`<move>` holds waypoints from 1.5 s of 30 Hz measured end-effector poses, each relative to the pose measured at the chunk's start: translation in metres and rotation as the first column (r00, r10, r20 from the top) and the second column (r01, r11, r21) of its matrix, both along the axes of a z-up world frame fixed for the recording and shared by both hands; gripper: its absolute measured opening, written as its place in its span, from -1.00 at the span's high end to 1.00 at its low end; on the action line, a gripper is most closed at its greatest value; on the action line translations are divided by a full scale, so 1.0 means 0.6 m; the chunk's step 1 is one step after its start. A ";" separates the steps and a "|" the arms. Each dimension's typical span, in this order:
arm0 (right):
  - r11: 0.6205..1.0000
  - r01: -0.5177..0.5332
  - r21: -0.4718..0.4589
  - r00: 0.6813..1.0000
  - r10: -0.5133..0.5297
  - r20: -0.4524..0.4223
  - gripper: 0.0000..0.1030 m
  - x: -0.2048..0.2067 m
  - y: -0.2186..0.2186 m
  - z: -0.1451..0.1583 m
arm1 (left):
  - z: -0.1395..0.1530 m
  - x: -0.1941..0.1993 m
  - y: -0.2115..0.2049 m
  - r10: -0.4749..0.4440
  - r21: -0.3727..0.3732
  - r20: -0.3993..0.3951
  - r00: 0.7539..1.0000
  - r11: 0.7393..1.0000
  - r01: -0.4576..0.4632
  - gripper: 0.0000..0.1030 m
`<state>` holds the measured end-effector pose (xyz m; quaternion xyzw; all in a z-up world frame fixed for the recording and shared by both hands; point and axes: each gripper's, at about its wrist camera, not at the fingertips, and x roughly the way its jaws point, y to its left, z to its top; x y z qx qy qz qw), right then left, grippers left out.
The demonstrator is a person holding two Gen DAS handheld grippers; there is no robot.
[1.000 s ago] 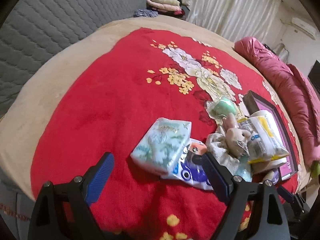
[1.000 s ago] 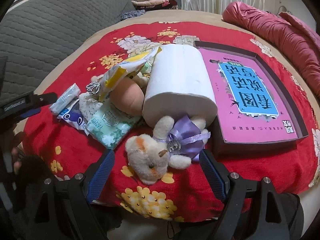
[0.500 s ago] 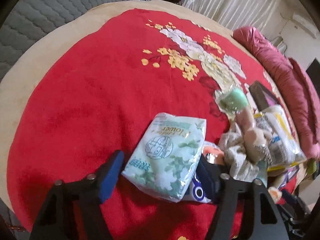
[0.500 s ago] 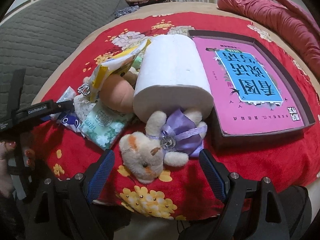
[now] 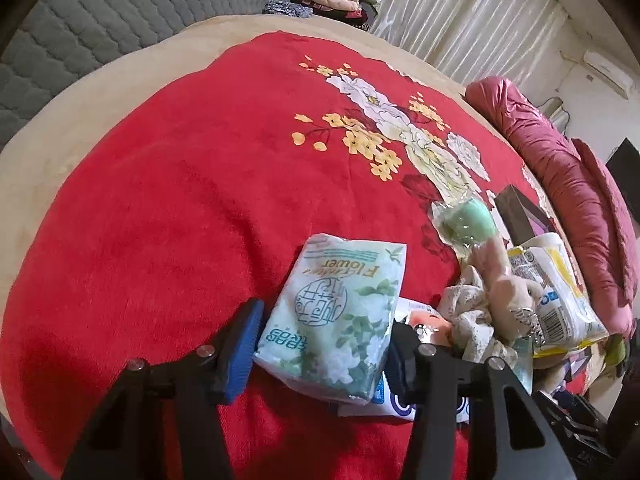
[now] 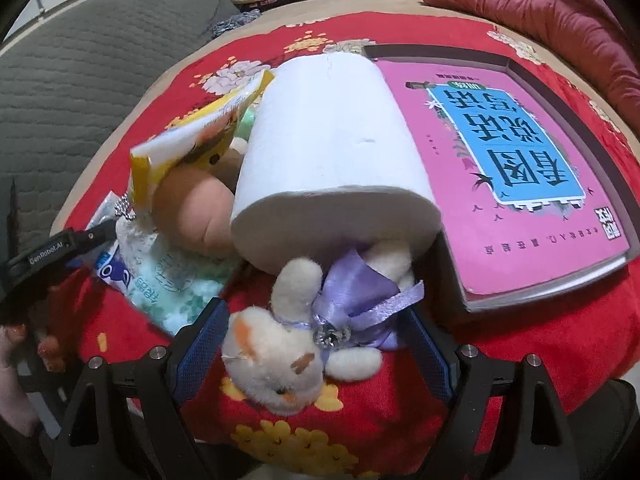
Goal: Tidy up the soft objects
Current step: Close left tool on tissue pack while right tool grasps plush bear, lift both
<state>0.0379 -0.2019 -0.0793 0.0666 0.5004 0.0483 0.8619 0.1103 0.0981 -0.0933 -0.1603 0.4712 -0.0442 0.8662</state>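
A pale green tissue pack lies on the red flowered blanket. My left gripper is closed around it, both pads touching its sides. A small plush cat in a purple dress lies at the blanket's front edge, between the open fingers of my right gripper, which do not touch it. A white paper roll lies on its side just behind the cat. A second tissue pack shows left of the cat.
A pile of soft items lies right of the tissue pack: a green ball in wrap, a plush toy, a yellow-white packet. A box holding a pink book sits right. A maroon quilt lines the far right.
My left gripper moved forward and closed its fingers onto the tissue pack. My right gripper moved closer, so the plush cat now lies between its fingers.
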 end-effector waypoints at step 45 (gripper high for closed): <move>0.978 0.162 -0.131 0.926 -0.104 0.364 -0.35 -0.054 -0.161 0.147 | 0.161 -0.104 -0.095 -0.057 0.005 0.245 0.968 0.998 0.057 0.17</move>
